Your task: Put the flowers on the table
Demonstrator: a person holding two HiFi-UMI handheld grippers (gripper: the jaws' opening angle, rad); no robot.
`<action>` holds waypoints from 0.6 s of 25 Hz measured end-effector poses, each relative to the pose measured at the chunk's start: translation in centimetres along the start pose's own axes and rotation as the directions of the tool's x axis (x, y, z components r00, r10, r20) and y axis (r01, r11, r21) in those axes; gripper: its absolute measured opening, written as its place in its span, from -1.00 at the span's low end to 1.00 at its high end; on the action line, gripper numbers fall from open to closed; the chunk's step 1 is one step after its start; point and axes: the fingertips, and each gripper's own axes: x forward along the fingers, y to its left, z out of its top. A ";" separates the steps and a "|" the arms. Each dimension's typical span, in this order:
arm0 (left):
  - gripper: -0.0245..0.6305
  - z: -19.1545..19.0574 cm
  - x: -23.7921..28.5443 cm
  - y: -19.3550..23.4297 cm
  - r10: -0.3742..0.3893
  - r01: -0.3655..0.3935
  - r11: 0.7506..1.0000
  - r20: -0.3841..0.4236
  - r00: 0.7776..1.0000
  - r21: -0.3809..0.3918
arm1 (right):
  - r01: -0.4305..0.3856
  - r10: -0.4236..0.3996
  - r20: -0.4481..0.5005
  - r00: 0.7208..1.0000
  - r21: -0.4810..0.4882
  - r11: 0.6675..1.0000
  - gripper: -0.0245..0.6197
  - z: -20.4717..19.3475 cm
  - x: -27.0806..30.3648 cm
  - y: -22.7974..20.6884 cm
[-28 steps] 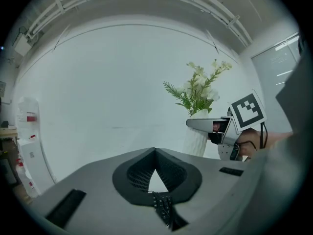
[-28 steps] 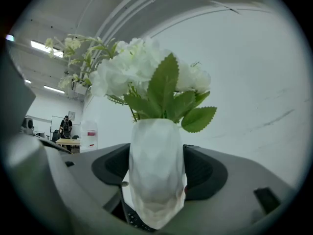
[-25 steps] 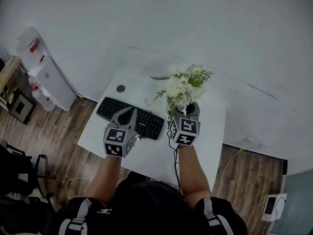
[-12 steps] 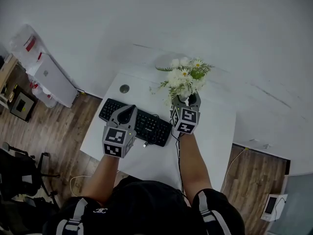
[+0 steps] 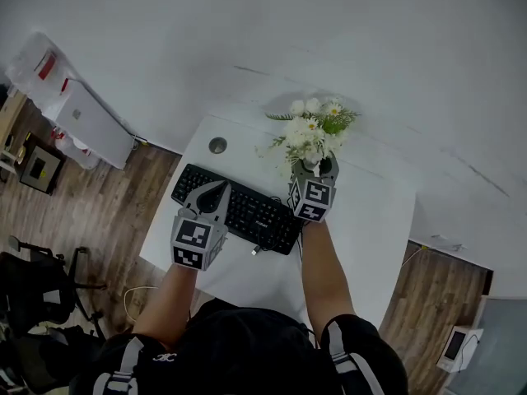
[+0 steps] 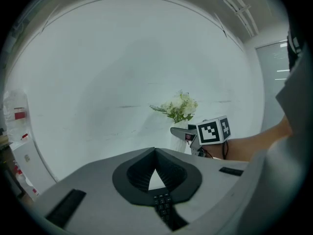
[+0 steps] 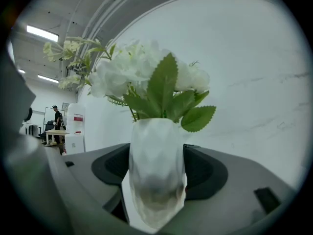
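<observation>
A white faceted vase holds white flowers with green leaves. My right gripper is shut on the vase, one jaw on each side of it, above the back part of the white table. Whether the vase touches the tabletop I cannot tell. My left gripper is shut and holds nothing; it hovers over a black keyboard. The left gripper view shows its tips meeting, with the flowers and the right gripper beyond.
A round cable hole sits at the table's back left corner. A cable trails off the keyboard. A white cabinet stands against the wall at left, and a dark chair is on the wooden floor.
My right gripper has carried the vase forward, toward the wall side of the table. The left gripper has kept its place over the keyboard.
</observation>
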 end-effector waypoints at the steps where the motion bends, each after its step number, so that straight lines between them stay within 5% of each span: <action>1: -0.93 -0.1 0.4 0.4 -0.001 0.001 1.000 -0.001 1.000 0.010 | 0.001 -0.001 -0.004 1.000 -0.003 1.000 0.12 -0.5 0.6 0.0; 15: -0.93 -3.0 5.0 3.6 -0.049 0.050 0.999 -0.056 0.997 0.005 | 0.006 -0.006 0.000 1.000 -0.058 0.998 0.13 -4.6 4.5 -0.2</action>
